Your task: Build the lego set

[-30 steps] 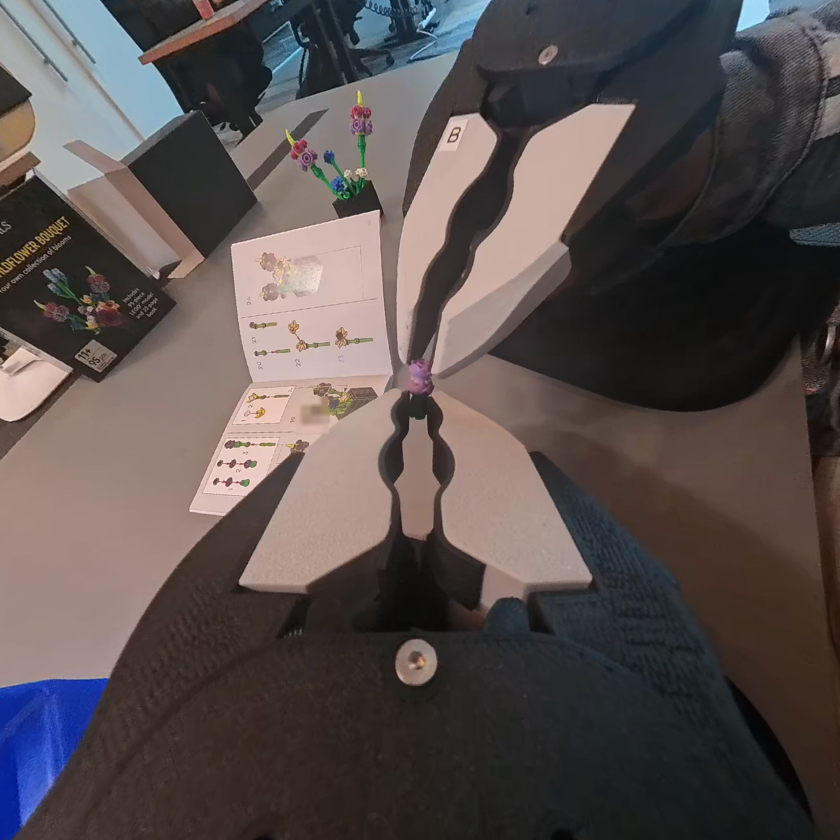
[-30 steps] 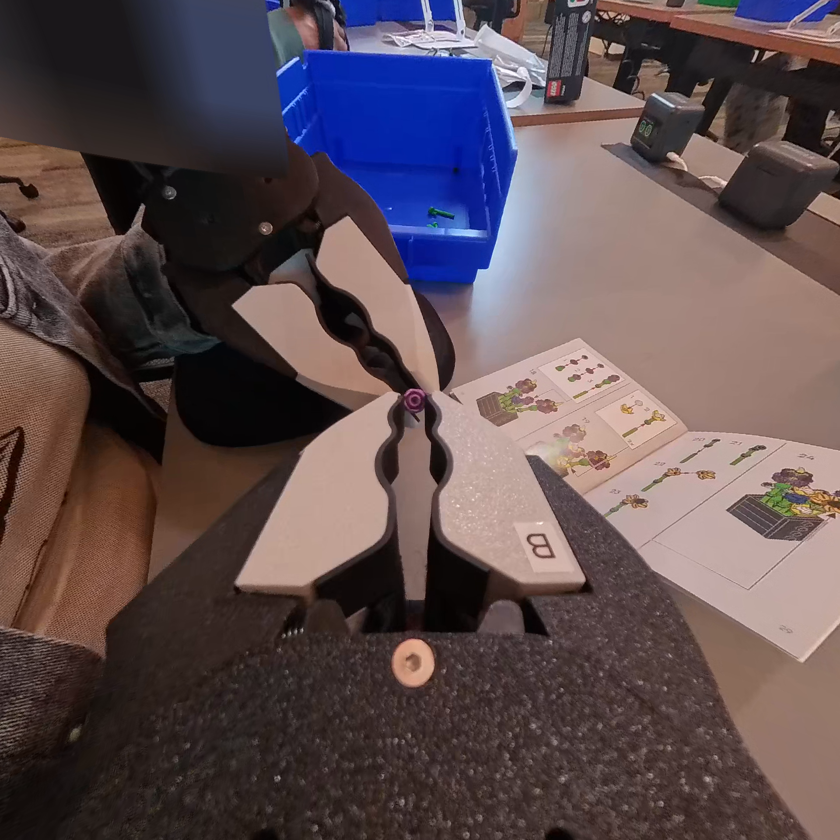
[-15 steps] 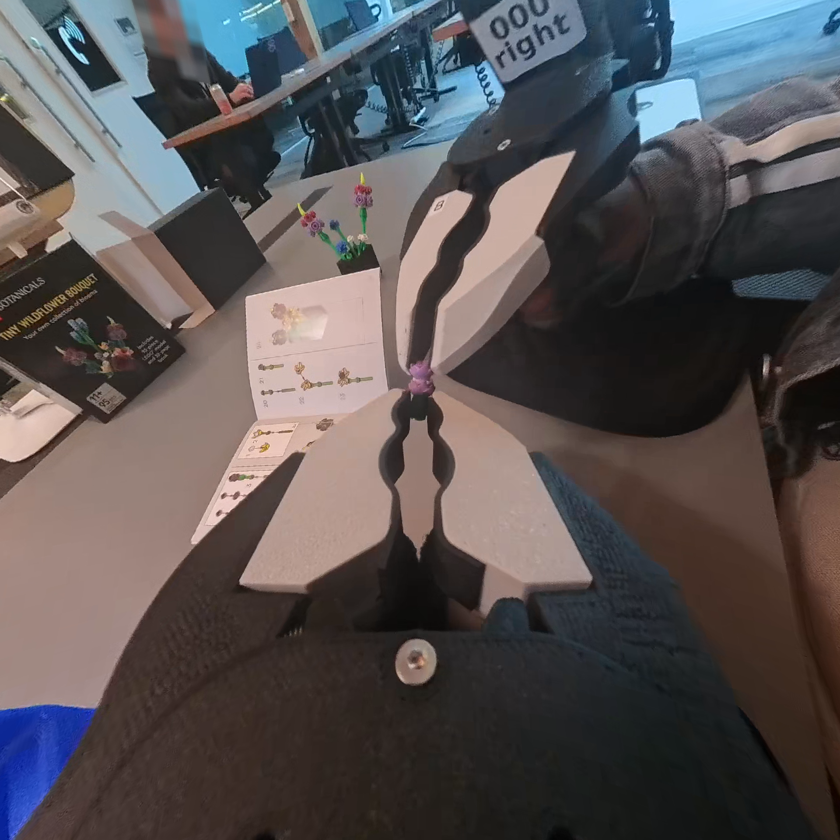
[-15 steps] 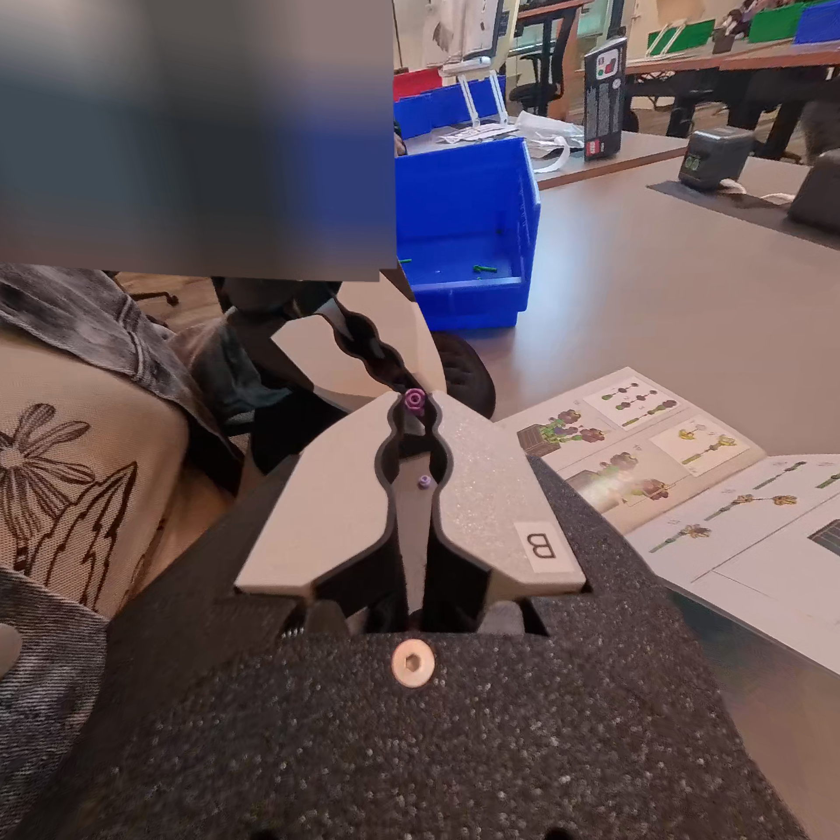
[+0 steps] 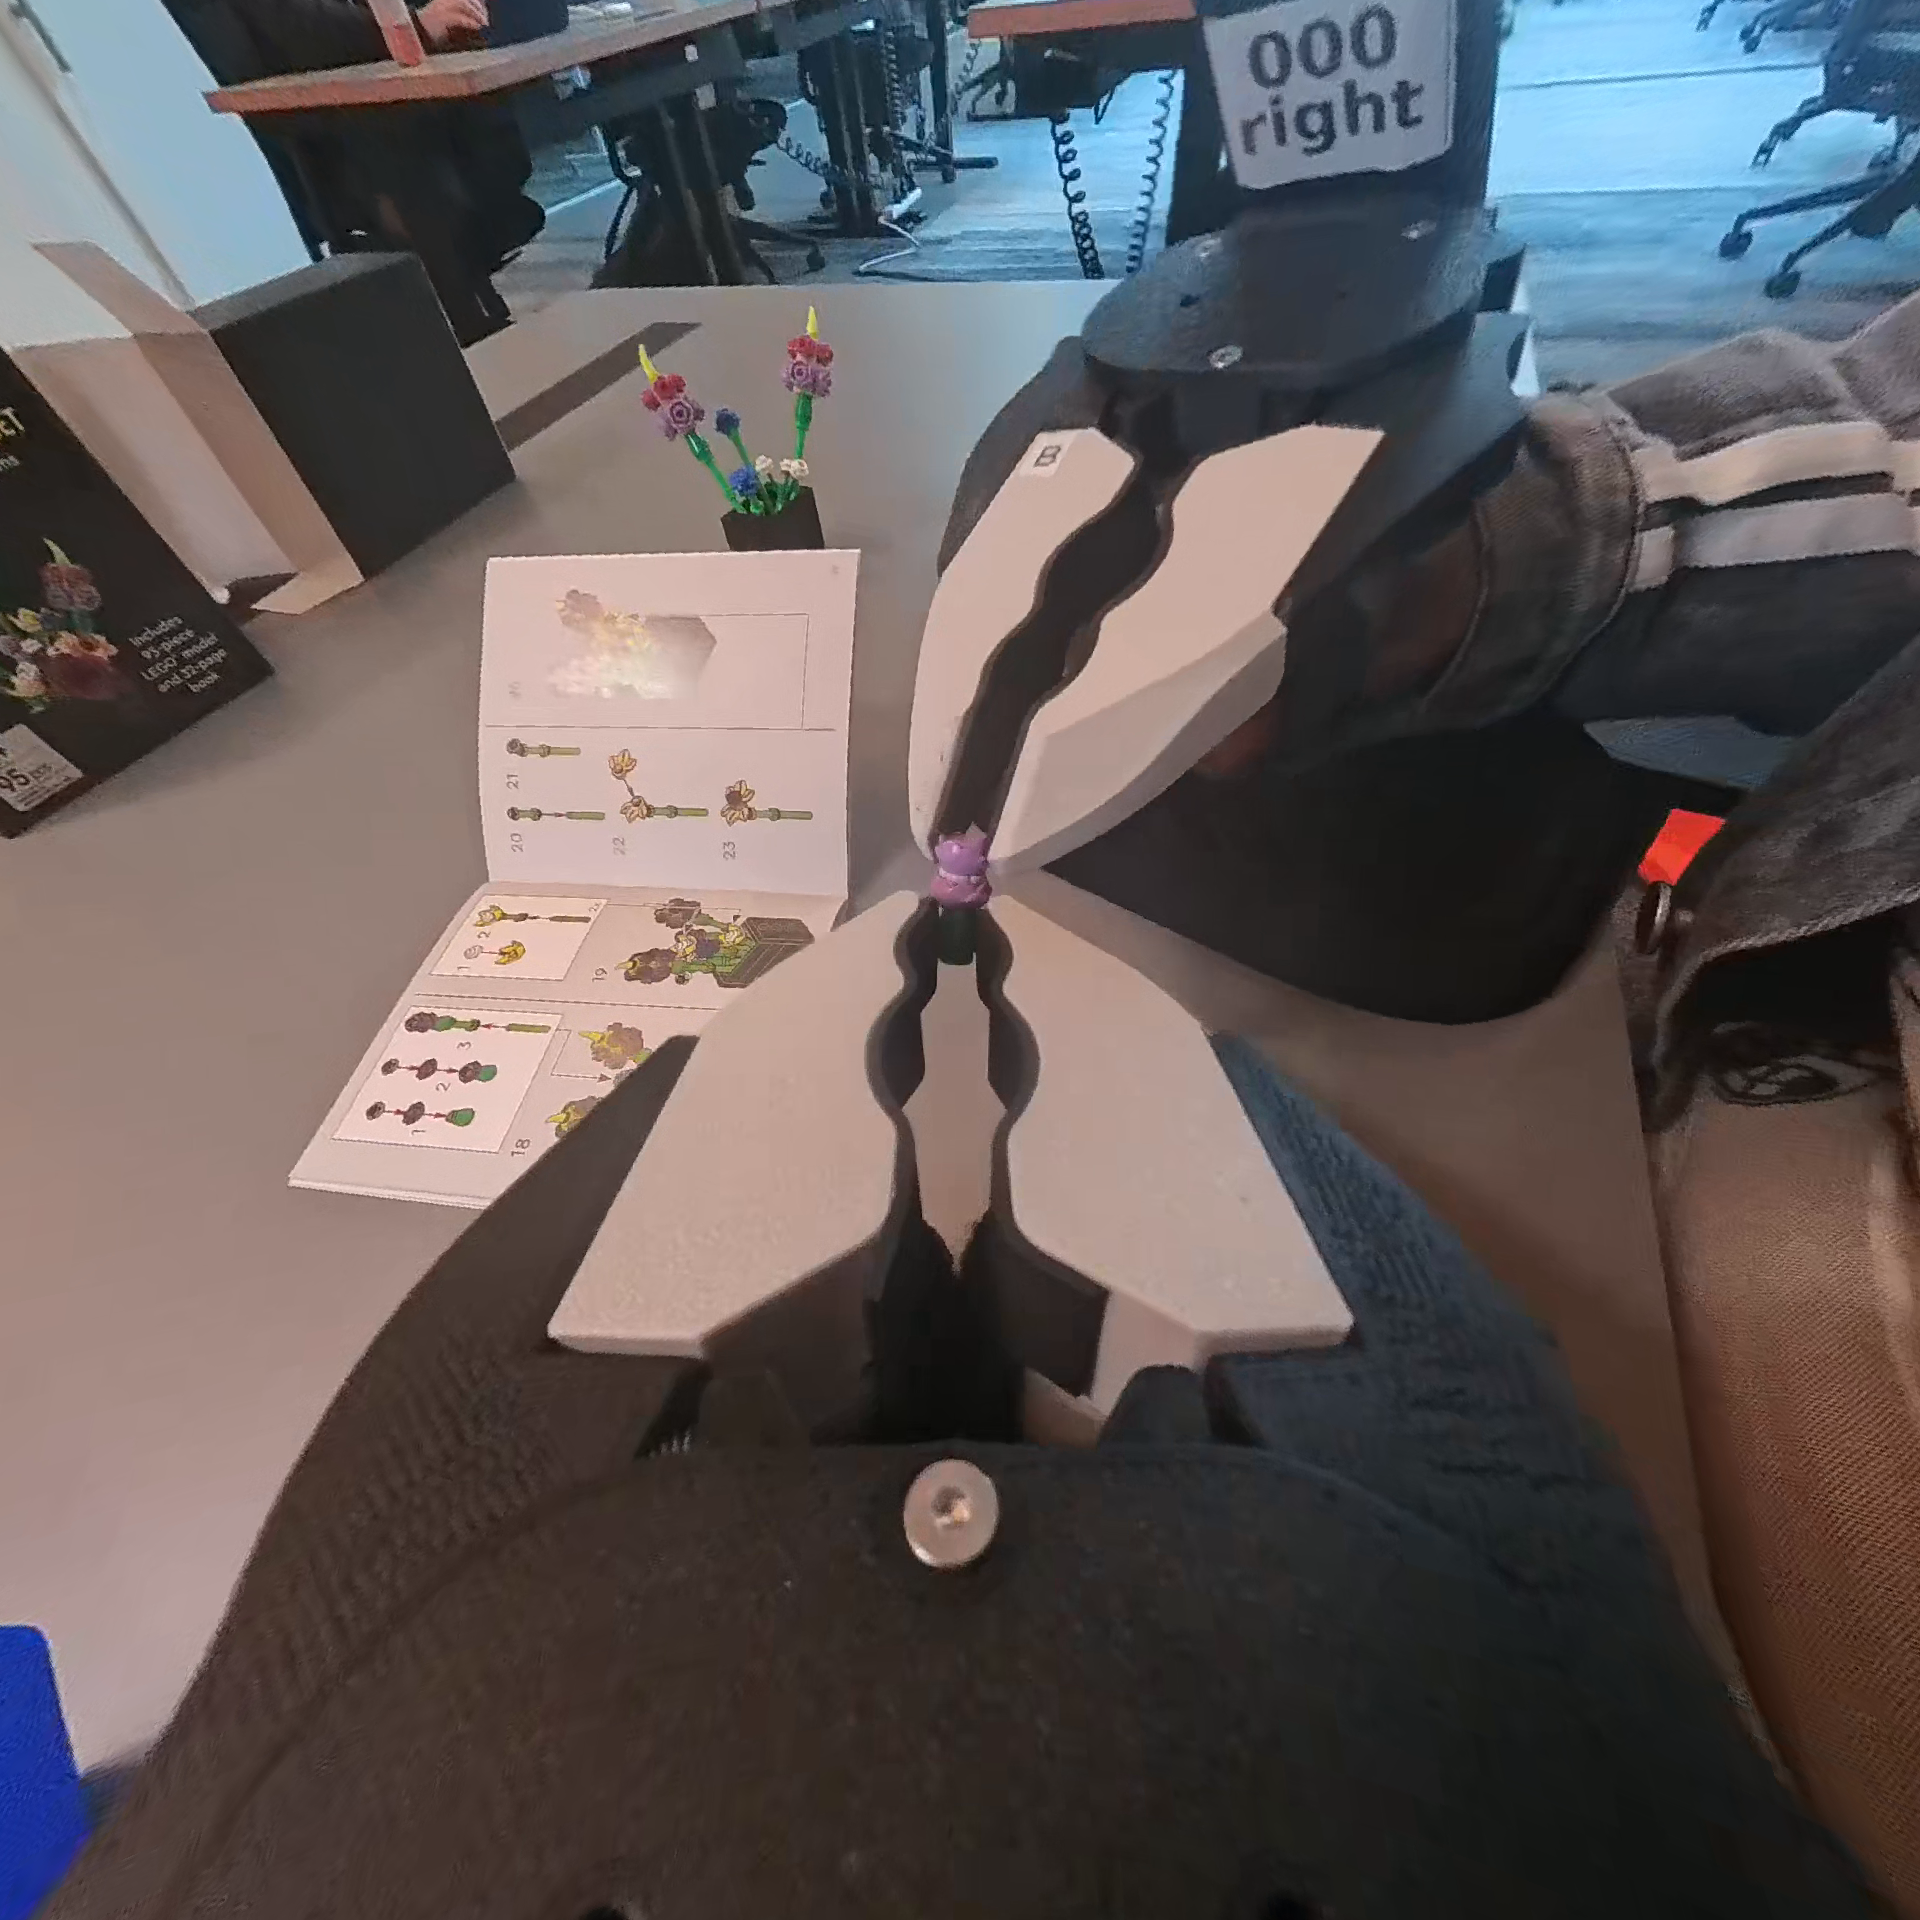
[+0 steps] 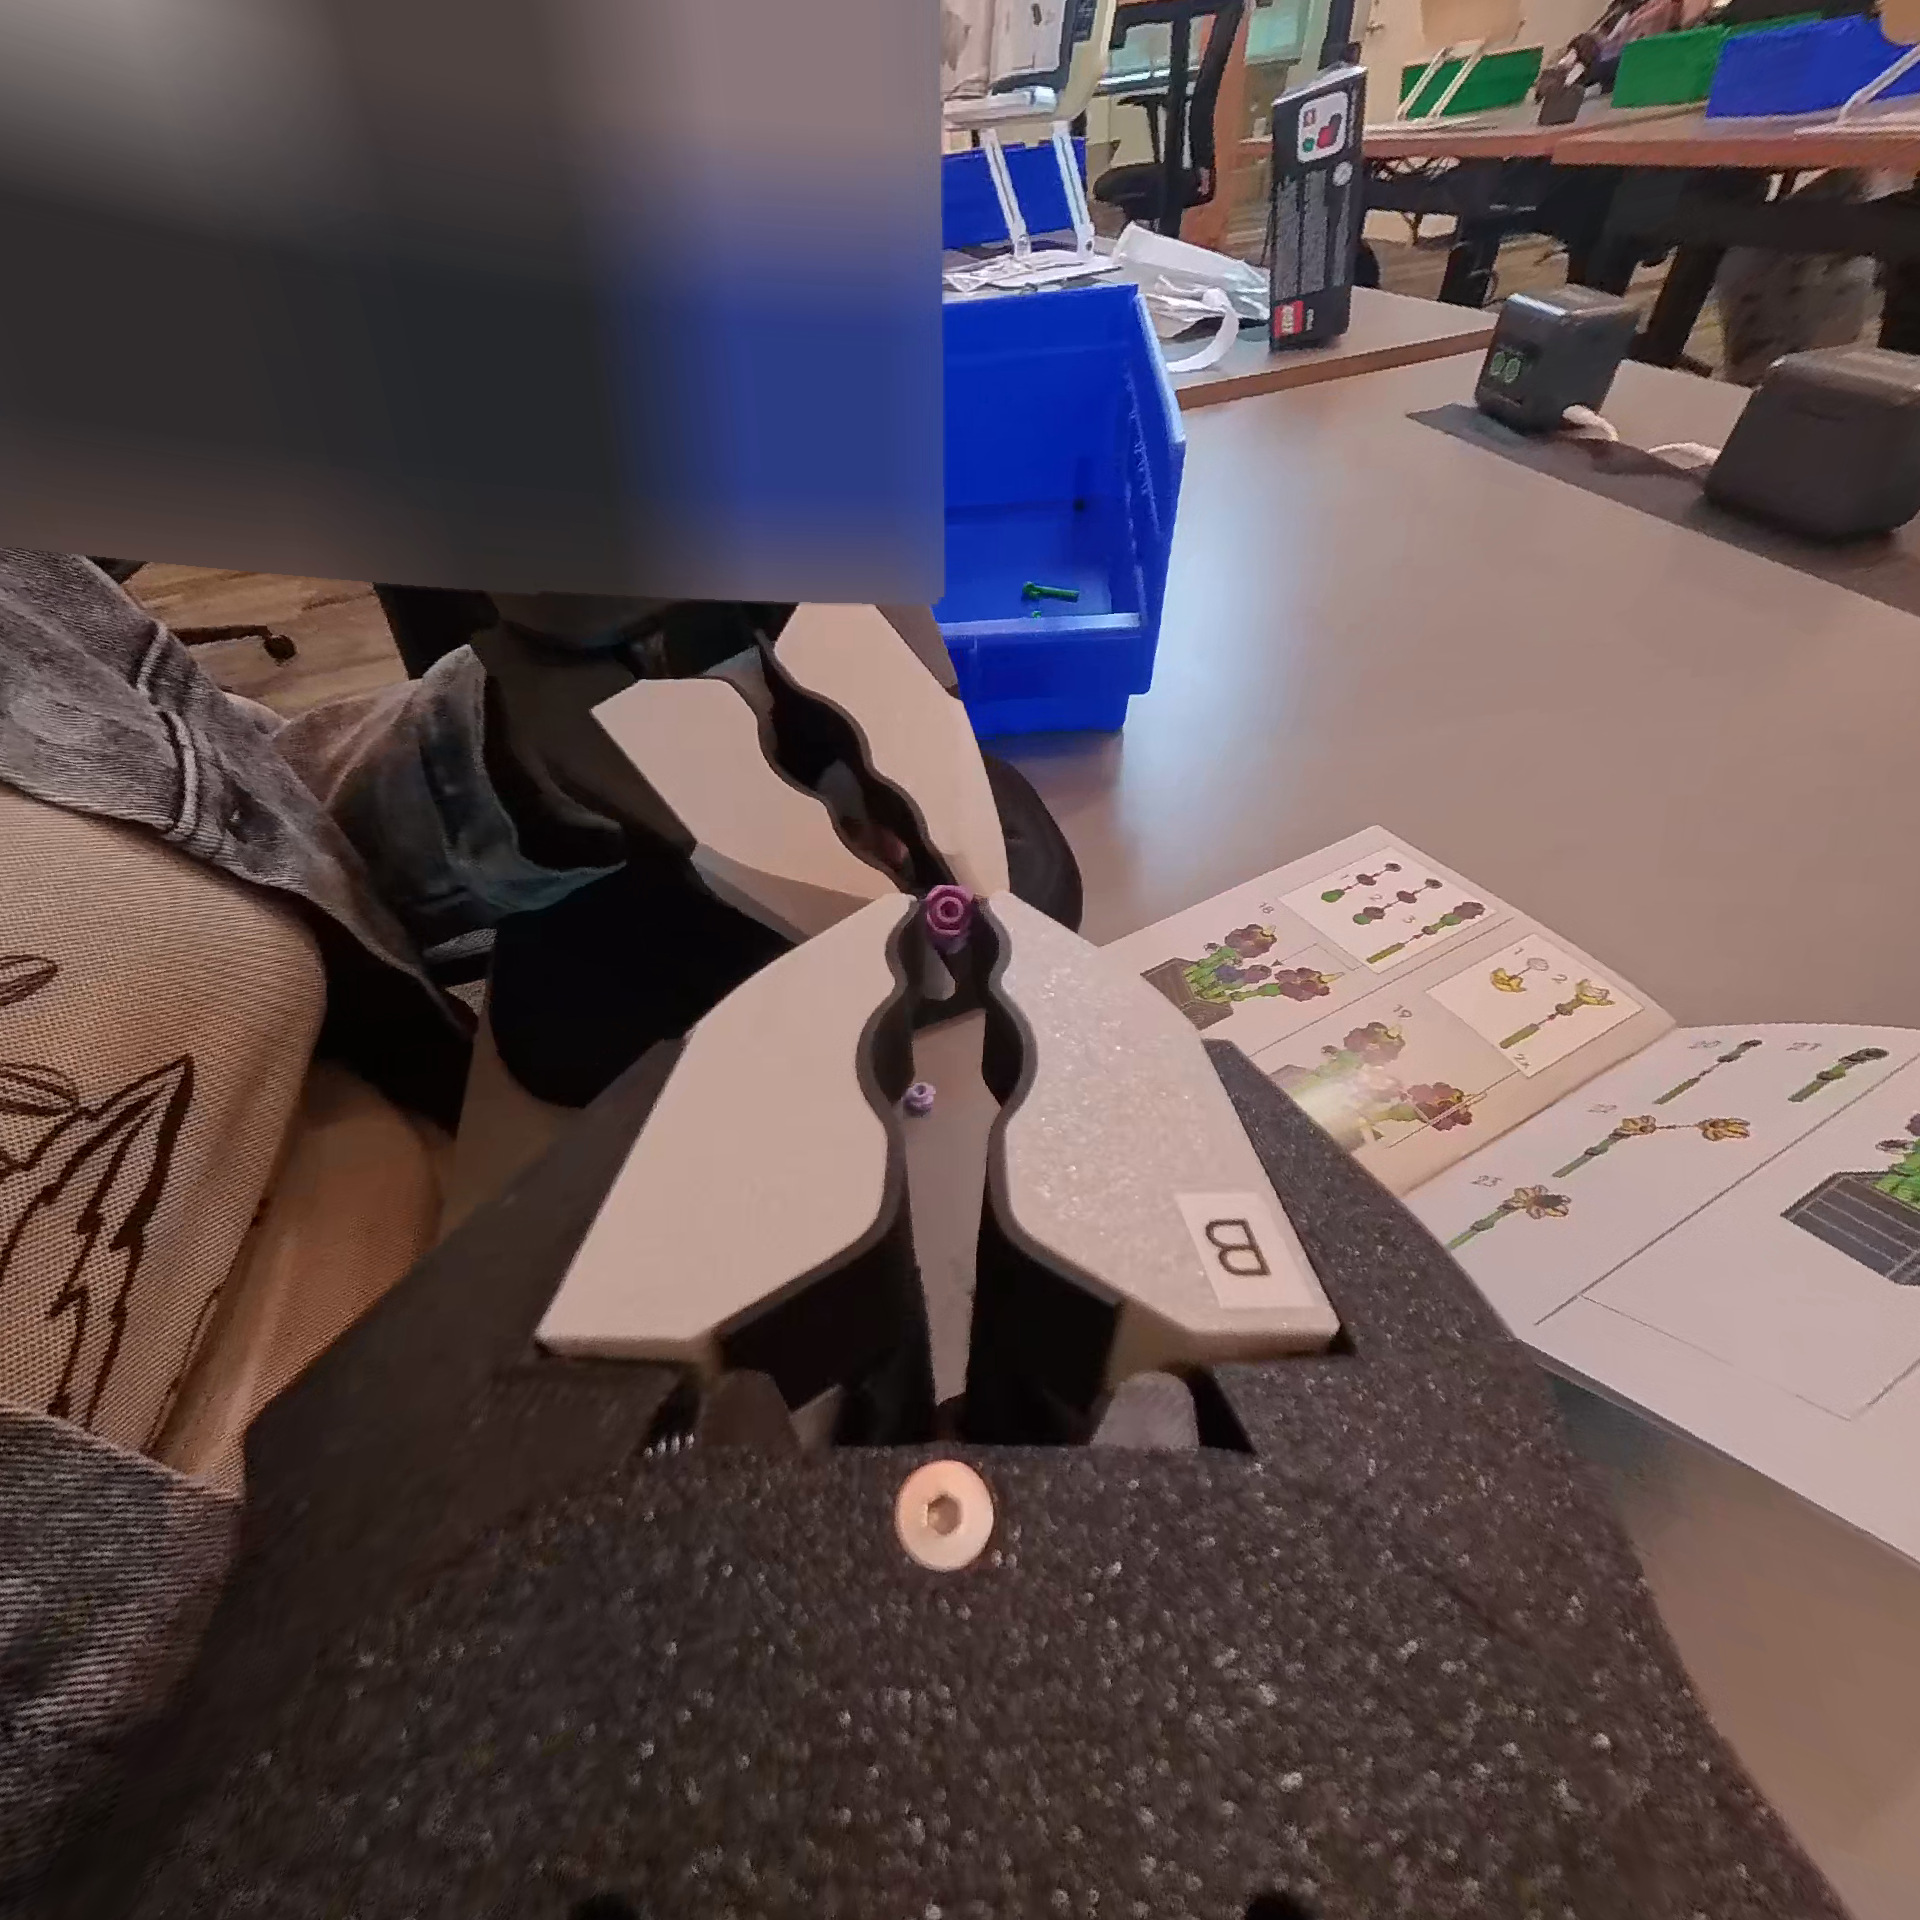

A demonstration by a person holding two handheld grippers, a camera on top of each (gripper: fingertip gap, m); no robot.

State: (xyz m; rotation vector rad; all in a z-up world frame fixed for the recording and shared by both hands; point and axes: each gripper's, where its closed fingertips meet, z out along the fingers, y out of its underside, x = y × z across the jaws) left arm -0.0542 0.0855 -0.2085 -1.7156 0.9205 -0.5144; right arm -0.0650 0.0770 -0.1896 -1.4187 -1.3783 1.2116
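My left gripper (image 5: 954, 920) is shut on a short dark green stem (image 5: 954, 943). My right gripper (image 6: 948, 928) is shut on a small purple flower piece (image 6: 948, 911). The two grippers meet tip to tip above the near table edge. The purple flower piece (image 5: 958, 868) sits on the end of the stem between the two pairs of fingertips. In the left wrist view the right gripper (image 5: 961, 844) comes in from above. In the right wrist view the left gripper (image 6: 932, 881) comes in from behind. A tiny lavender piece (image 6: 918, 1098) lies on the table under the right gripper.
An open instruction booklet (image 5: 665, 727) lies on the grey table, also in the right wrist view (image 6: 1455, 1049). A built flower bouquet in a black pot (image 5: 764, 457) stands behind it. A black set box (image 5: 73, 644) is at the left. A blue bin (image 6: 1049, 499) holds a green piece (image 6: 1049, 593). My left and right fingertips are right by each other.
Both grippers stayed tip to tip while both views tilted upward. A tiny lavender piece now shows on the table under the right gripper, where none showed a second ago.
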